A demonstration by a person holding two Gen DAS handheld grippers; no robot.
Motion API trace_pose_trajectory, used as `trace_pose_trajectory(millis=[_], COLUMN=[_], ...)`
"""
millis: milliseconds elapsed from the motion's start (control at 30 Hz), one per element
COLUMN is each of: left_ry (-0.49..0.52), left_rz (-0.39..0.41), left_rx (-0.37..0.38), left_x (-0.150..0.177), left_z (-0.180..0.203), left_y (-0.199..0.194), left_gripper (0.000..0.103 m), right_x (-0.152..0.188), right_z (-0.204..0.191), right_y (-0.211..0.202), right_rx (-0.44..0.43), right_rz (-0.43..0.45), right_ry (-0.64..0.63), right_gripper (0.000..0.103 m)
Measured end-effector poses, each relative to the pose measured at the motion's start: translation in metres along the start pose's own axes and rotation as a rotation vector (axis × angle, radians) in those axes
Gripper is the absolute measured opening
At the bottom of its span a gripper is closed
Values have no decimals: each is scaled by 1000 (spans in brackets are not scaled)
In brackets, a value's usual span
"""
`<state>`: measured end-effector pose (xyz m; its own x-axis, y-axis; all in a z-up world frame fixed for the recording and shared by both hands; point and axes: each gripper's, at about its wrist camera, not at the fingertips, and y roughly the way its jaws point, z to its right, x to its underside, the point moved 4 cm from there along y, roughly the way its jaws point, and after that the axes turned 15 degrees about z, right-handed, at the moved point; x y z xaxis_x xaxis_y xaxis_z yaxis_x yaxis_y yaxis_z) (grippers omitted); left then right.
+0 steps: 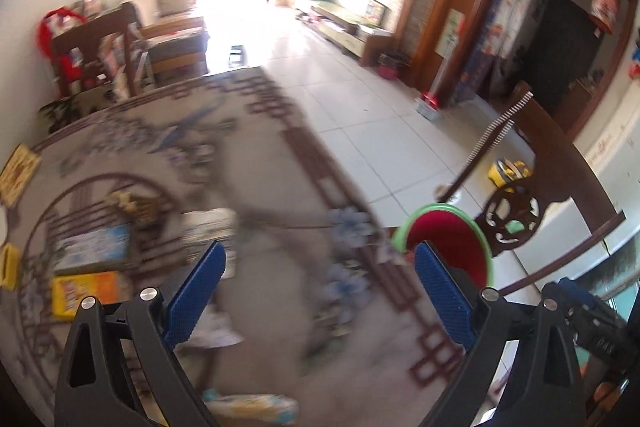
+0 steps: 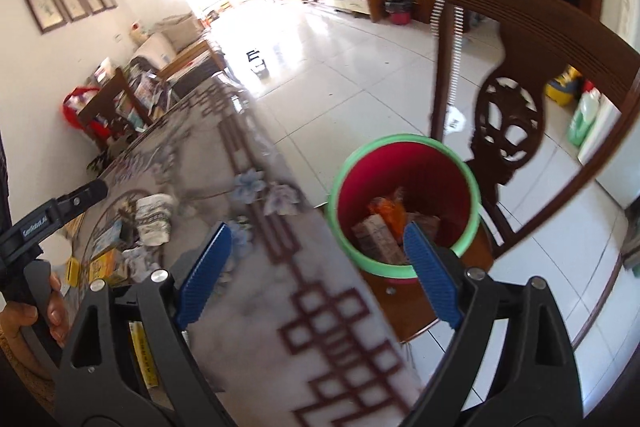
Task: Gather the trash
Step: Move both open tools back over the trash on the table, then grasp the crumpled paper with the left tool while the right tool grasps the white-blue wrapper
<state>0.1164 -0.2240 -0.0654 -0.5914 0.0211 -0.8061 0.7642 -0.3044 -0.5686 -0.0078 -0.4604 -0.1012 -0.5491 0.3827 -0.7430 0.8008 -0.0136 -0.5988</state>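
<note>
My left gripper [image 1: 320,251] hangs open over the patterned table [image 1: 280,155], with nothing between its blue pads. Trash lies to its left: a yellow packet [image 1: 86,293], a blue and white box [image 1: 96,247] and a crumpled wrapper [image 1: 208,223]. A red bin with a green rim [image 1: 440,207] stands past the table's right edge. In the right wrist view my right gripper [image 2: 318,229] is open and empty, its right pad in front of the bin [image 2: 400,139]. The bin holds an orange wrapper [image 2: 386,209] and cartons. The left gripper's black frame [image 2: 52,215], held by a hand [image 2: 56,311], shows at the left.
The bin rests on the seat [image 2: 400,303] of a carved wooden chair [image 2: 508,119] beside the table. Another chair [image 1: 100,59] with a red bag stands at the table's far end. White tiled floor [image 2: 340,67] runs to the right, with a yellow container [image 1: 506,173] on it.
</note>
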Motion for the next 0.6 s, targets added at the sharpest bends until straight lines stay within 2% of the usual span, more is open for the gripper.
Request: trace_pose_trajectory(millis=[167, 300, 467, 600], left_ry=[-44, -79, -178, -233], left_rz=[15, 3, -38, -83], left_rx=[-134, -221, -263, -275], left_x=[19, 45, 75, 98], left_z=[-98, -167, -228, -254], left_y=[-44, -69, -81, -78], left_gripper=[91, 91, 91, 91], right_x=[37, 90, 153, 178], right_z=[-91, -157, -197, -214], right_y=[29, 43, 59, 72], right_rx=[-134, -199, -198, -158], right_rz=[-132, -250, -371, -391], right_ry=[-94, -285, -505, -616], right_gripper=[87, 87, 86, 87])
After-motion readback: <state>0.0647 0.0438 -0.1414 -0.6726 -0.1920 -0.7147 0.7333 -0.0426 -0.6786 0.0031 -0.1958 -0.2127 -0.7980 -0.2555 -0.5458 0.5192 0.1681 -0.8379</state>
